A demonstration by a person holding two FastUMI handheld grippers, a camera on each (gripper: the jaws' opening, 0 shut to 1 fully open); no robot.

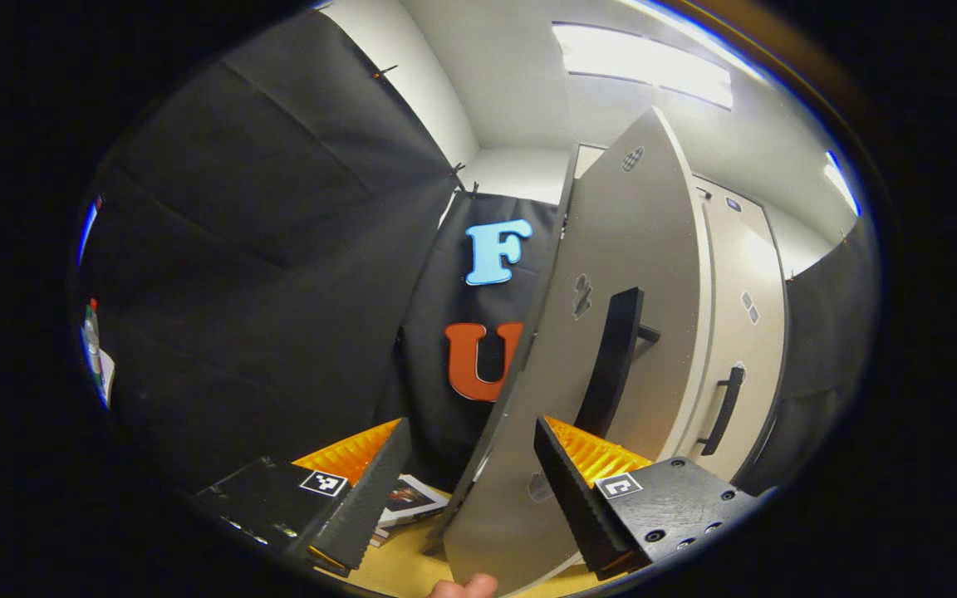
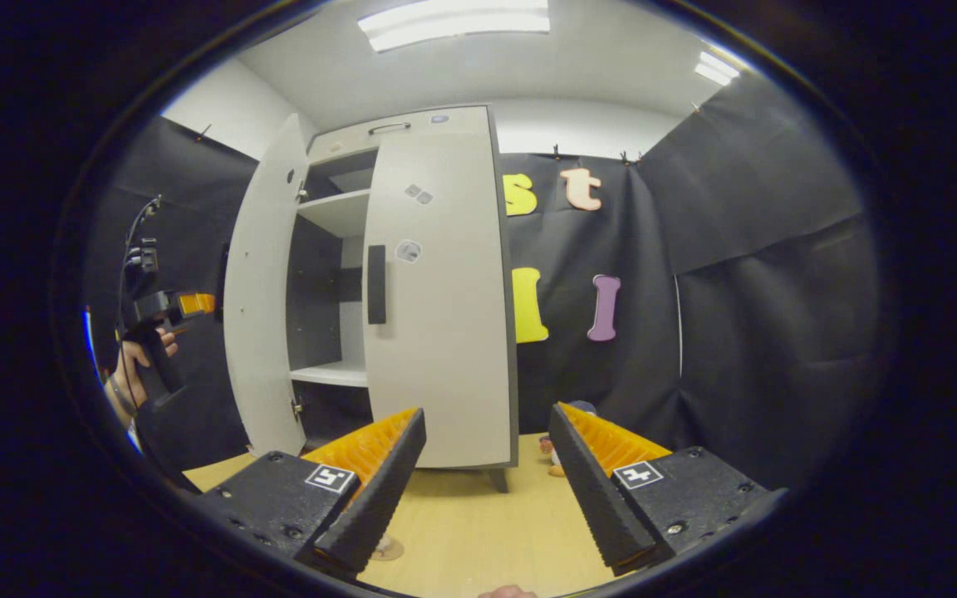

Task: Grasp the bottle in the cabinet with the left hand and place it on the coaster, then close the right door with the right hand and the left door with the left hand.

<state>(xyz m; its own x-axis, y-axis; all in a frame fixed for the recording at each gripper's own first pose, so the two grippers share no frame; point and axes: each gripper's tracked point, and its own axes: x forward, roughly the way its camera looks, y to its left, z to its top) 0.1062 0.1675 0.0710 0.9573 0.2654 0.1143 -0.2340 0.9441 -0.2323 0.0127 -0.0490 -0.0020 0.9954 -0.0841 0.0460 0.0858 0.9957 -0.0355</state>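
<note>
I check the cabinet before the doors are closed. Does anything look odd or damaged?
Nothing stands out. The tall grey cabinet stands upright; its left door is open, its right door is shut, undamaged.

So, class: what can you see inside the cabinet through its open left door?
Inside the cabinet: a white upper shelf, a lower shelf and a dark back wall, nothing on them. The closed right door covers the rest.

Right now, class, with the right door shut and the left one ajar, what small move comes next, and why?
Probably push the left door closed with the left tongs: they sit open at its edge, and the right door looks shut.
</note>
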